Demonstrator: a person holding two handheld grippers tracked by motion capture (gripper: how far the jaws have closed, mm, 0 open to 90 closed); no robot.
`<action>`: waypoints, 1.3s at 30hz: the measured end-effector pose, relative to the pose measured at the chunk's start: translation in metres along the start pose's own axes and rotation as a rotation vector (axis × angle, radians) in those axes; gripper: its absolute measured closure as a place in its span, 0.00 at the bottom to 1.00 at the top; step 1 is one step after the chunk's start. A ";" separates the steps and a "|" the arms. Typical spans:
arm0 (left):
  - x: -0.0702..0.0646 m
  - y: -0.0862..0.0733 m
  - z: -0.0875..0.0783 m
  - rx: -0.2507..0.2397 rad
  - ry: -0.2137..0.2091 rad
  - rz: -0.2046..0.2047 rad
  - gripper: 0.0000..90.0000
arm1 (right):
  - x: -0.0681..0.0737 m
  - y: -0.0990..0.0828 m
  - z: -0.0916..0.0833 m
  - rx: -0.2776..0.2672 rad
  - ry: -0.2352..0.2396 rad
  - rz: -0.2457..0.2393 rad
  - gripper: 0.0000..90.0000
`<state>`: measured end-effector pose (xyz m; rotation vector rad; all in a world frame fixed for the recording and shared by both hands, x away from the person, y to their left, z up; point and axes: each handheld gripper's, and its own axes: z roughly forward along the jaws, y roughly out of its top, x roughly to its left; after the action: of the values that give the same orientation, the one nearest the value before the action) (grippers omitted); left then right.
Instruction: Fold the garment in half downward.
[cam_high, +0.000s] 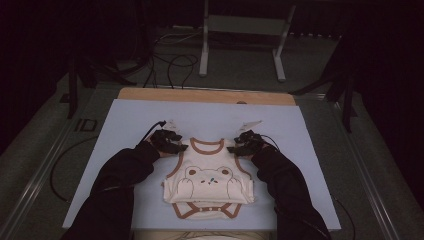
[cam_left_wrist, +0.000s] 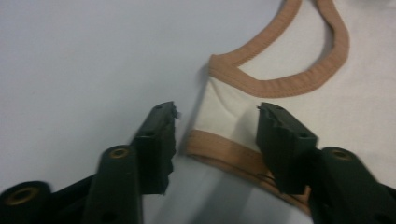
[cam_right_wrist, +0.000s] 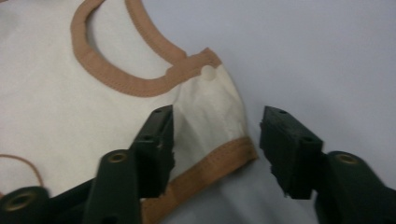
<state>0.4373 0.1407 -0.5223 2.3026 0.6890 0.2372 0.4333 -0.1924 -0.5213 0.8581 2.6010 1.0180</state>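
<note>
A cream baby bodysuit (cam_high: 210, 180) with brown trim and a bear face lies flat on the pale blue mat (cam_high: 130, 125), neck opening toward the far side. My left gripper (cam_high: 177, 146) is at its left shoulder and my right gripper (cam_high: 235, 148) at its right shoulder. In the left gripper view the left gripper (cam_left_wrist: 216, 112) has its jaws apart, one on either side of the shoulder strap (cam_left_wrist: 233, 79), and the pads stand off the cloth. In the right gripper view the right gripper (cam_right_wrist: 217, 111) straddles the other shoulder strap (cam_right_wrist: 210, 93) the same way, open.
A wooden board edge (cam_high: 205, 95) shows beyond the mat's far side. Farther back on the floor are a metal frame's legs (cam_high: 204, 50) and loose cables (cam_high: 175, 65). A rail (cam_high: 45, 165) runs along the table's left side. Dark sleeves come in from the bottom.
</note>
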 end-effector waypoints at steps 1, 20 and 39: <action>-0.002 0.001 0.001 0.001 -0.010 -0.013 0.58 | 0.001 0.000 0.000 0.000 0.003 -0.002 0.55; -0.010 0.010 0.001 0.066 -0.050 -0.019 0.77 | 0.011 0.005 -0.001 0.036 0.039 -0.025 0.87; -0.013 0.014 -0.001 0.055 -0.104 -0.043 0.97 | 0.011 0.006 -0.003 0.035 0.030 -0.036 0.92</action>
<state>0.4321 0.1259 -0.5114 2.3315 0.6997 0.0786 0.4253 -0.1842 -0.5150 0.8066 2.6570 0.9861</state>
